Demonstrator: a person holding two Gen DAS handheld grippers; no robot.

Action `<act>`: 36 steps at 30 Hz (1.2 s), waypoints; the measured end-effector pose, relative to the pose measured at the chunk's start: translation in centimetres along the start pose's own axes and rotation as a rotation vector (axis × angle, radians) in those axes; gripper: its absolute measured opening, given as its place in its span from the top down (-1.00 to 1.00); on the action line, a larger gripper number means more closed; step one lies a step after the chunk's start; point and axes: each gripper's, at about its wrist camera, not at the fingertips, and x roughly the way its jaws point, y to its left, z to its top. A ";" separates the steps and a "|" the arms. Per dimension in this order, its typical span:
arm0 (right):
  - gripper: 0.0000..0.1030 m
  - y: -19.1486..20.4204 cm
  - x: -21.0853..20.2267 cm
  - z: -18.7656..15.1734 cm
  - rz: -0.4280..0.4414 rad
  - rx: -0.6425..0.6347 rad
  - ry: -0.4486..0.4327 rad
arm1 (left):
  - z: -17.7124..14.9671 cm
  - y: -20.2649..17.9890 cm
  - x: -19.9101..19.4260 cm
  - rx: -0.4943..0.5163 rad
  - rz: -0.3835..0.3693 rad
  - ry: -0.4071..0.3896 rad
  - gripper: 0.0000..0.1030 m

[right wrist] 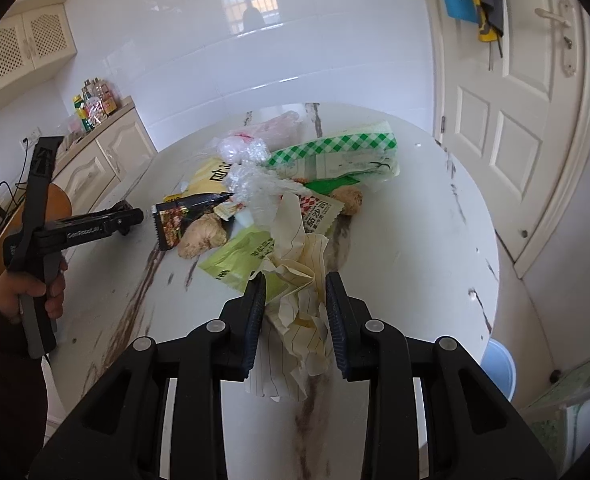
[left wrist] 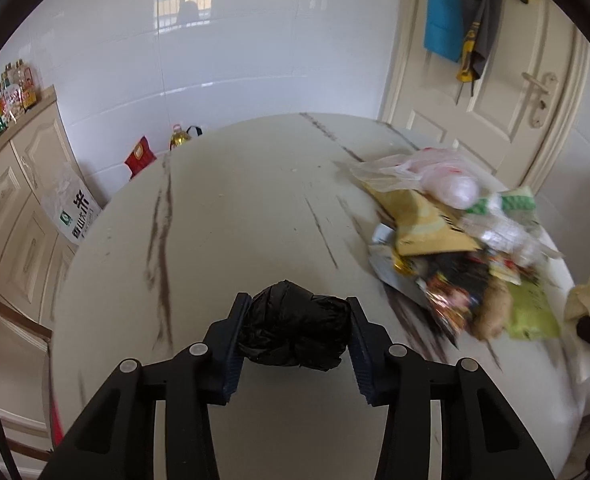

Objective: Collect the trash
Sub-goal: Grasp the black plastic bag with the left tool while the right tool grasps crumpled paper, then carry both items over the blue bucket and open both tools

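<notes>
My left gripper (left wrist: 297, 304) is shut on a crumpled black plastic bag (left wrist: 293, 330) and holds it over the round marble table (left wrist: 235, 208). My right gripper (right wrist: 295, 282) is shut on a crumpled sheet of yellow lined paper (right wrist: 301, 300) above the table's near side. A pile of trash (right wrist: 279, 196) lies on the table just beyond it: snack wrappers, clear plastic, a green checked bag (right wrist: 335, 152), a light green packet (right wrist: 243, 256) and two pieces of ginger (right wrist: 201, 236). The pile also shows at the right in the left wrist view (left wrist: 455, 248). The left gripper body appears at the left of the right wrist view (right wrist: 95, 226).
A cream cabinet (left wrist: 19, 168) with bottles on top stands at the left. A sack (left wrist: 71, 208) and a red bag (left wrist: 139, 156) lie on the floor by the wall. A white door (right wrist: 527, 132) is at the right. A blue bin (right wrist: 499, 368) sits below the table's right edge.
</notes>
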 end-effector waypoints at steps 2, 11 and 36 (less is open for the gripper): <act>0.44 0.3 -0.7 -0.1 0.004 -0.004 -0.010 | -0.8 -0.6 -1.9 0.014 -0.005 -0.026 0.19; 0.44 1.1 -5.4 -0.9 0.014 -0.017 -0.074 | -4.4 -10.4 -10.9 0.190 -0.123 -0.133 0.18; 0.44 -22.5 -15.5 -11.0 -0.234 0.337 -0.120 | -9.6 -45.3 1.7 0.617 -0.402 0.117 0.18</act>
